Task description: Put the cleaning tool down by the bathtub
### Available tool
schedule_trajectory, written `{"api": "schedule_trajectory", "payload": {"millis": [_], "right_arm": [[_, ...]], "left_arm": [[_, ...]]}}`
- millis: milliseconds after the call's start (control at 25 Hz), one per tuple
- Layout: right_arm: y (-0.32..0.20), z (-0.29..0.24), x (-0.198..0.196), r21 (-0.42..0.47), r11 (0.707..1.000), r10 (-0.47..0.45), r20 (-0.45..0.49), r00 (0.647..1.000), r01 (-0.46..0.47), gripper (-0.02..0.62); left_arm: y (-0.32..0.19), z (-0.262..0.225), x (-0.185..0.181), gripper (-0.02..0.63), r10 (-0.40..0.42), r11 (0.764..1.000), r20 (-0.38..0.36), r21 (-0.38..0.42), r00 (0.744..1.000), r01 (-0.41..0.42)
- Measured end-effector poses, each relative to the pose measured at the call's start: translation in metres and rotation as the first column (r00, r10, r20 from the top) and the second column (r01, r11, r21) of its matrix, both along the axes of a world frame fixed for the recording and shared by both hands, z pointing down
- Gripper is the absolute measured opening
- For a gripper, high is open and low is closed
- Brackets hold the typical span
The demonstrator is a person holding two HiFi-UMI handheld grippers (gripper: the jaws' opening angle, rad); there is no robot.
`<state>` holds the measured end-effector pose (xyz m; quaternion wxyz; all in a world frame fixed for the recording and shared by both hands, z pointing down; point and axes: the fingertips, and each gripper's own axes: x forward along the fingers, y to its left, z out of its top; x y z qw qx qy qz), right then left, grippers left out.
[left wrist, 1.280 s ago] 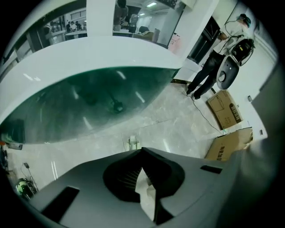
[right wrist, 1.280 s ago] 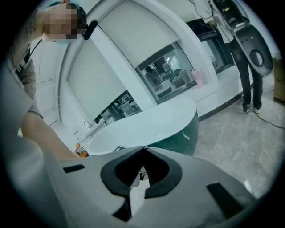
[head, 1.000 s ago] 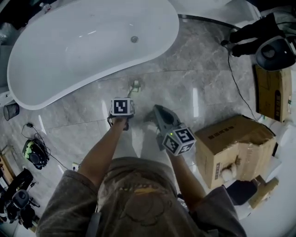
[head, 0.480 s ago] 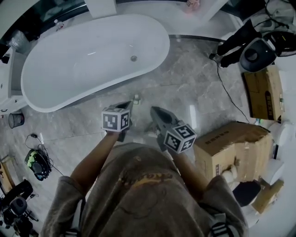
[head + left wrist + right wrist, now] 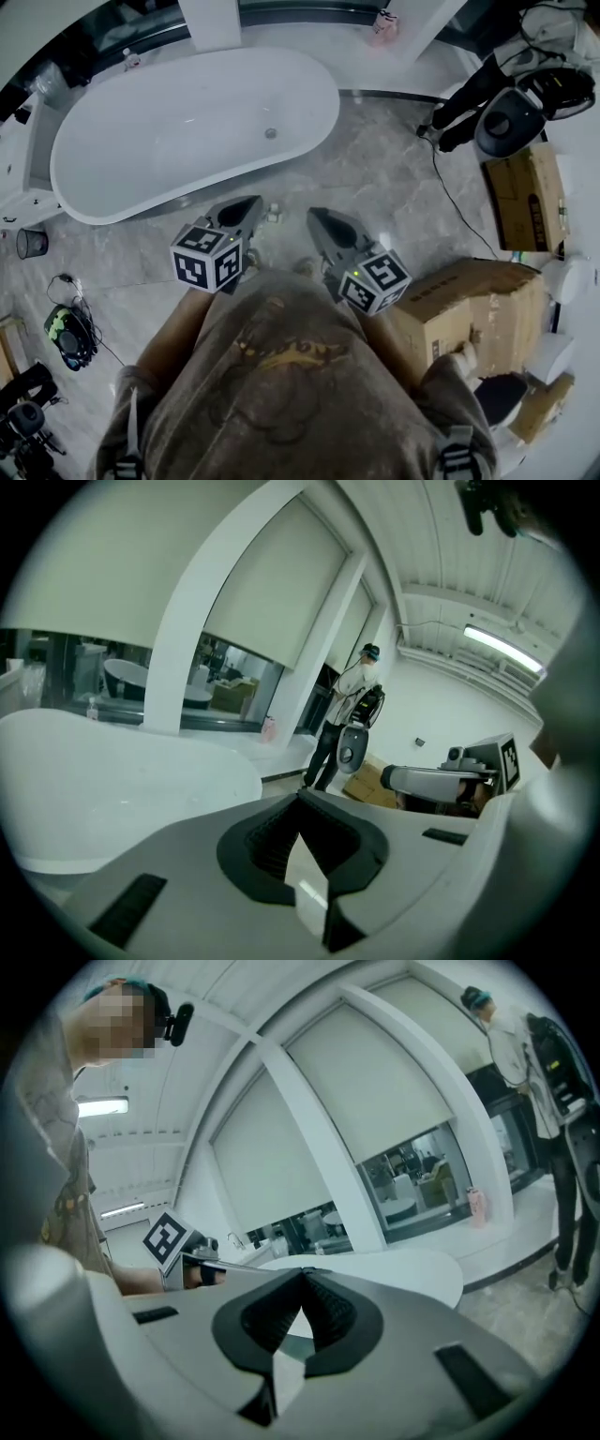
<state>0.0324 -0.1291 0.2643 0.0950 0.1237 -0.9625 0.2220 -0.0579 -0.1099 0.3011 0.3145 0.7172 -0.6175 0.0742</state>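
Though bare inside, white bathtub (image 5: 169, 141)

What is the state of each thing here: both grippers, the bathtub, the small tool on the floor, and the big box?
left gripper: shut, empty.
right gripper: shut, empty.
bathtub: empty, nothing inside.
tool: lying on the floor beside the bathtub, held by neither gripper.
box: standing on the floor, top dented.
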Motion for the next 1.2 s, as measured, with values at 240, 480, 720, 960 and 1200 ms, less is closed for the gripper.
{"api": "schedule_trajectory", "payload": {"millis": [240, 480, 720, 960, 1200], "right_arm": [[0.009, -0.037, 0.000, 0.097, 0.994, -0.058, 0.098, 0.993, 0.048, 0.000], [0.006, -0.049, 0.008, 0.105, 0.993, -0.065, 0.173, 0.983, 0.047, -0.002], [0.004, -0.044, 0.006, 0.109, 0.992, -0.073, 0.147, 0.986, 0.057, -0.002], [0.000, -0.044, 0.004, 0.109, 0.993, -0.068, 0.150, 0.986, 0.052, -0.002], [-0.004, -0.042, -0.003, 0.155, 0.987, -0.059, 0.143, 0.988, 0.036, 0.000]], "left_arm": [[0.012, -0.050, 0.010, 0.005, 0.050, 0.972, 0.100, 0.224, 0.994, -0.072], [0.018, -0.072, 0.015, 0.005, 0.039, 0.940, 0.122, 0.332, 0.992, -0.078], [0.017, -0.071, 0.011, 0.005, 0.017, 0.943, 0.128, 0.328, 0.992, -0.058], [0.013, -0.073, 0.007, 0.005, -0.001, 0.944, 0.131, 0.328, 0.991, -0.042], [0.007, -0.068, 0.003, 0.005, -0.014, 0.946, 0.147, 0.321, 0.989, -0.034]]}}
